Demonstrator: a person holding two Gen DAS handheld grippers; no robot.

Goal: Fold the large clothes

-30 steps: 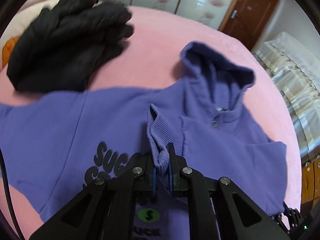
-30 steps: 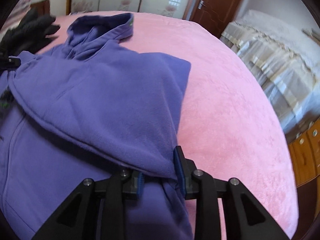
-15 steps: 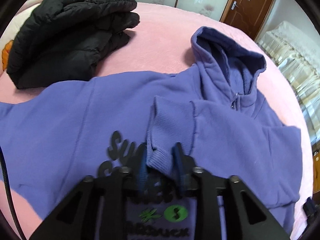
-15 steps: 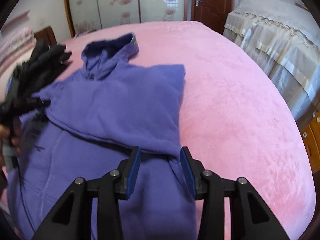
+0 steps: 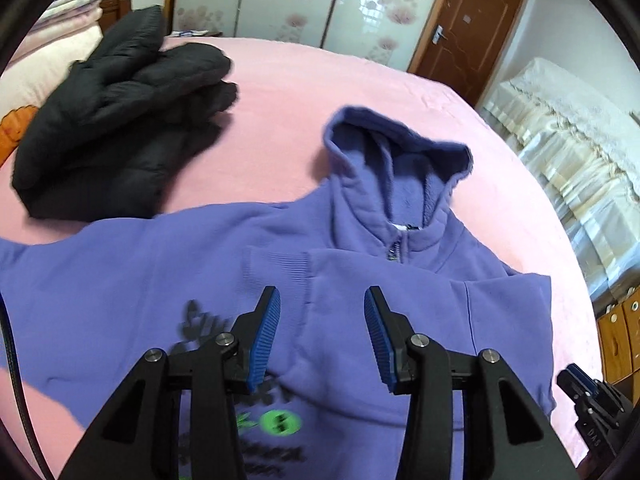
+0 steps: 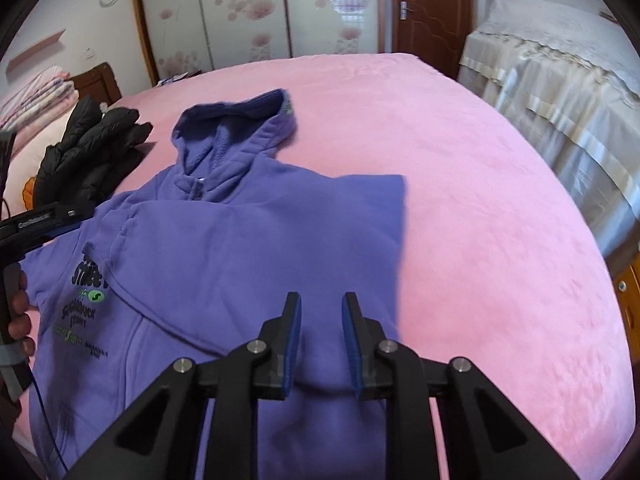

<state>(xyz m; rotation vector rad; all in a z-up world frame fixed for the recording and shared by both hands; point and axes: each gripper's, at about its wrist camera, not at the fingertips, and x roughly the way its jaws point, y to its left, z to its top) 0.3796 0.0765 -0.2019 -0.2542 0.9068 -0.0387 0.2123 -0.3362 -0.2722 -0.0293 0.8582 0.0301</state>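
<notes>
Since a second ago your left gripper (image 5: 322, 334) has let go of the ribbed cuff (image 5: 276, 266) it was pinching; its jaws have just been opening and now stand spread with nothing between them, hanging above the fabric. Your right gripper (image 6: 320, 340) dropped the sleeve's fold edge too: it widened, then its jaws have just been closing again, and they sit partway apart over the cloth, empty. So the purple hoodie (image 6: 224, 248) is lying face up on the pink bedspread (image 6: 480, 200), hood (image 5: 396, 168) toward 12 o'clock, with one sleeve now folded across the chest and the cuff resting just beside the zip. Looks to me like the next bit is the other sleeve, out at 9 o'clock in the left view, so I'd go grab that cuff and a point near the shoulder, lift just enough to clear, and lay it across so the edges line up. It's thick fleecy stuff, soft and floppy, with a stretchy ribbed cuff, so pinch a good bite or it'll slide out. The printed lettering (image 6: 86, 280) looks flatter and stiffer. Black puffer jacket (image 5: 120, 120) at 10 o'clock is bulky but well apart, so don't sweat it.
</notes>
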